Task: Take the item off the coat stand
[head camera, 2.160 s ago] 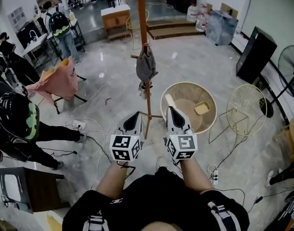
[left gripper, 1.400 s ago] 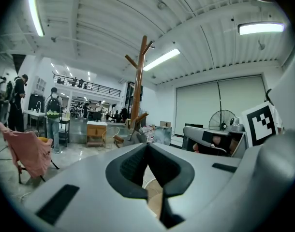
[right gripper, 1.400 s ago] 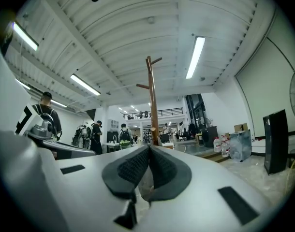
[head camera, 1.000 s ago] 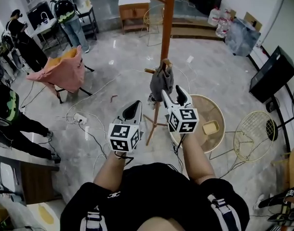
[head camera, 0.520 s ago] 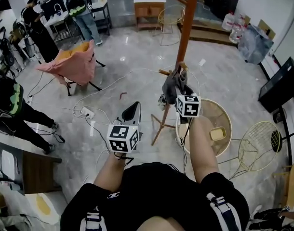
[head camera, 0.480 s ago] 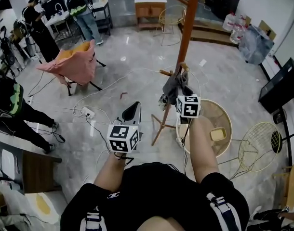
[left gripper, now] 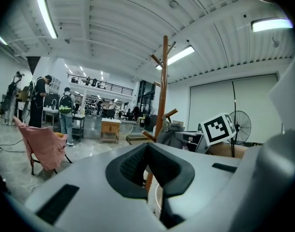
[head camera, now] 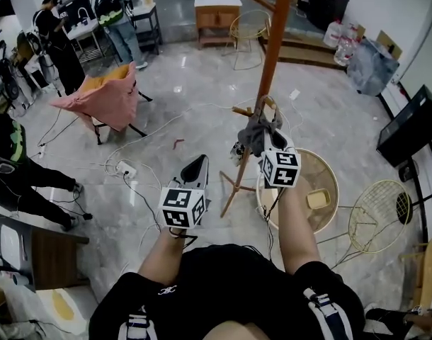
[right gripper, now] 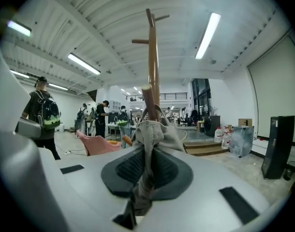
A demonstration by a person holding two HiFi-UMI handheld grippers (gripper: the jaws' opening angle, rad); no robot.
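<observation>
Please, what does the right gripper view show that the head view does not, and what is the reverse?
Only the right gripper view shows the jaws of the right gripper closing with the cloth of the grey fabric item between the pads, and the ceiling lights. Only the head view shows the left gripper, away from the stand, and the round basket on the floor. Both show the coat stand with the item hanging on a peg.

Bright, even light from ceiling strip lights (left gripper: 47, 16), flaring white in both gripper views. The polished floor (head camera: 202, 83) carries pale glare; shadows are faint. Fisheye bending curves every edge, with black corners round the gripper views. The left gripper (left gripper: 148, 151) looks soft up close, the grey cloth item (right gripper: 154, 137) sharper
</observation>
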